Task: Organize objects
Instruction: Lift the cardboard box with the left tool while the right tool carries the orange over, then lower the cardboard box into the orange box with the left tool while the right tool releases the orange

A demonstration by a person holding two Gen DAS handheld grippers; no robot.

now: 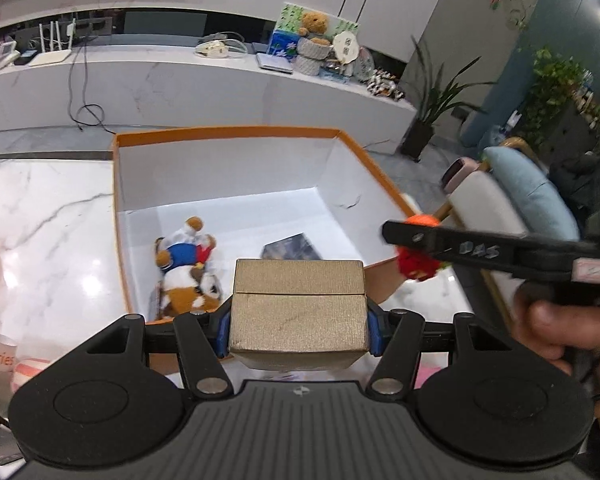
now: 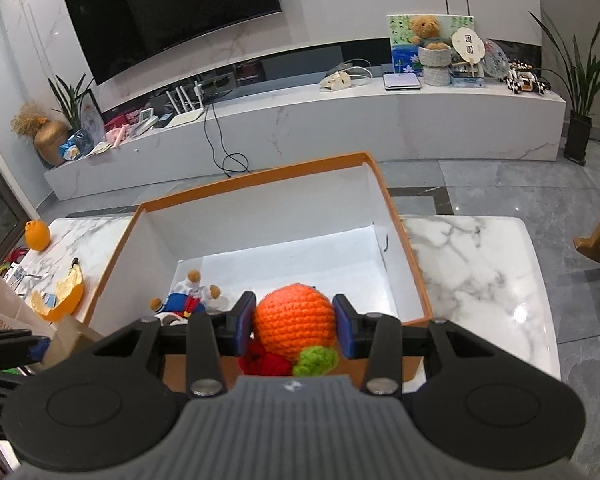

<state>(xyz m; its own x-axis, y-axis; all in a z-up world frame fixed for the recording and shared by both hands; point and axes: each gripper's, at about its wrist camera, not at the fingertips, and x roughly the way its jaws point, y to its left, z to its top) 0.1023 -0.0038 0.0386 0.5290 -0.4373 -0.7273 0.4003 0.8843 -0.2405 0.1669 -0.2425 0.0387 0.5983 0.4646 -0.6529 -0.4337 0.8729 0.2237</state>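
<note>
An open orange box with a white inside [image 1: 228, 136] [image 2: 260, 184] stands on the marble table. A plush dog [image 1: 188, 268] [image 2: 188, 296] and a dark flat packet [image 1: 292, 248] lie in it. My left gripper [image 1: 298, 328] is shut on a gold cardboard box [image 1: 300, 304], held above the orange box's near edge. My right gripper [image 2: 296, 326] is shut on an orange crocheted toy [image 2: 296, 320] with red and green parts, above the box's near right edge. It also shows in the left wrist view [image 1: 418, 248].
Orange peel [image 2: 60, 292] and a whole orange [image 2: 37, 235] lie on the marble table [image 2: 480, 264] left of the box. A chair with a blue cushion [image 1: 528, 192] stands at the right. A TV bench [image 2: 340, 120] runs along the far wall.
</note>
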